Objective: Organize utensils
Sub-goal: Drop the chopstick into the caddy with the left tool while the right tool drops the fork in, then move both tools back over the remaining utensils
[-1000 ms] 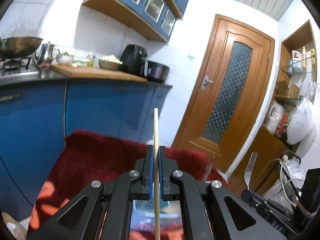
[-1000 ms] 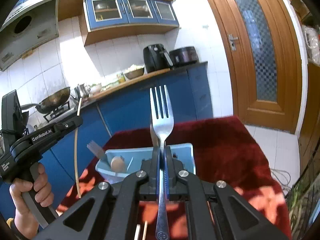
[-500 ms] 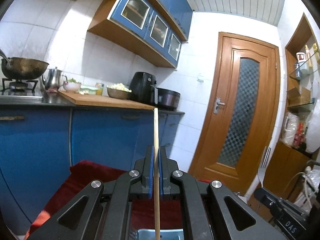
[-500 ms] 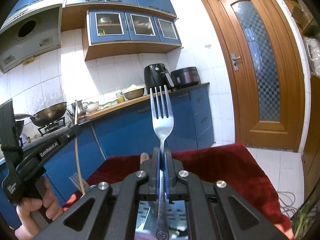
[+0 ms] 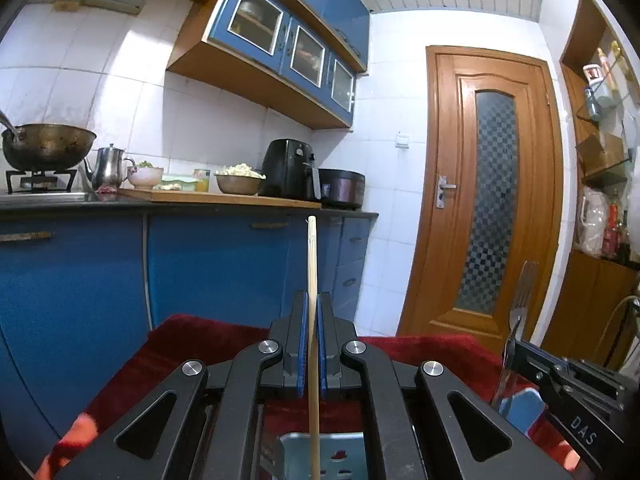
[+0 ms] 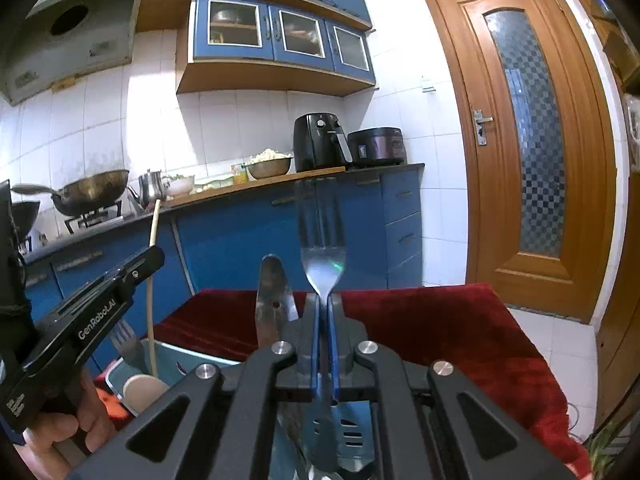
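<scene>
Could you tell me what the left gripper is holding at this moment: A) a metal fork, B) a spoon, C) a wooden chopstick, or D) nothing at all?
C: the left gripper is shut on a thin wooden chopstick standing upright between its pads, while the fork is clamped in the right gripper.

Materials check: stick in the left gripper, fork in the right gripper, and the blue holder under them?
Stick: pale tan, matte, straight; looks like bamboo or wood, probably a chopstick.
Fork: silvery with mirror glints; looks like polished steel.
Holder: light blue, dull, with slotted cut-outs; looks like moulded plastic, though painted metal is possible.
</scene>
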Available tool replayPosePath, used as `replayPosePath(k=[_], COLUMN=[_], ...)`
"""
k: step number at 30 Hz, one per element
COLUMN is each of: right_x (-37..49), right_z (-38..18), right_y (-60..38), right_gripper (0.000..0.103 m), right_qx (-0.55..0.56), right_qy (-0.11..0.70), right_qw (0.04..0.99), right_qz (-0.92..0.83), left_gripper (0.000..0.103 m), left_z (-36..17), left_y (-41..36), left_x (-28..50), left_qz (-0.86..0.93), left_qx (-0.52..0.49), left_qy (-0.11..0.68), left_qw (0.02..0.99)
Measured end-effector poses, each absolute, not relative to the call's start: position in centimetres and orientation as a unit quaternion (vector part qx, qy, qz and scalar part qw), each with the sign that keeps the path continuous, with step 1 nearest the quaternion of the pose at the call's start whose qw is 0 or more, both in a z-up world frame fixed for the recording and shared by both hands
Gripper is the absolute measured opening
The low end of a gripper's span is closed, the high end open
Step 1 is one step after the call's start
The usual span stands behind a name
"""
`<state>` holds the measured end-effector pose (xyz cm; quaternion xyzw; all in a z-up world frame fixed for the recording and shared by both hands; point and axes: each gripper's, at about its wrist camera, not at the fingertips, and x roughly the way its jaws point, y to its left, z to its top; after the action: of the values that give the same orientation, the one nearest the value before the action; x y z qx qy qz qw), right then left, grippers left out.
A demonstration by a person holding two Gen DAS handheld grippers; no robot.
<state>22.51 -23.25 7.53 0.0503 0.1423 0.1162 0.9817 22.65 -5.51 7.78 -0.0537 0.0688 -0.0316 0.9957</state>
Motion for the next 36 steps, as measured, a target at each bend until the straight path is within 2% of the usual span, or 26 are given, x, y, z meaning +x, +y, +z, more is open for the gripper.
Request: replayPosePath(k=[9,13,19,36], right_x=[22.0,21.6,21.1,17.9], right_z=[7.7,7.8,8.1,9.7], right_y=[-22.3,-22.3,-22.3,-22.4], right_gripper=[0.006,0.011,0.02,0.026], right_qx=[0.033,0.037,0.037,0.048], right_qy=[0.153,0.158,0.154,0.145], right_qw=[0.981,0.979,0.98,0.98], right_qz=[0.117,0.121,0.121,0.129], left_gripper=[0.005,0.016,0.016,0.016], left_z=[7.6,7.5,7.7,9.5], left_y=[-5.6,-5.6,-5.6,-4.7], left_x=[22.3,21.8,21.2,17.8], left_qz=[-0.04,-0.043,-0.048,-0.067], left_qx=[-0.043,-0.039,-0.04,-0.047], left_qy=[0.088,0.094,0.1,0.119], left_qw=[0.994,0.994,0.993,0.989])
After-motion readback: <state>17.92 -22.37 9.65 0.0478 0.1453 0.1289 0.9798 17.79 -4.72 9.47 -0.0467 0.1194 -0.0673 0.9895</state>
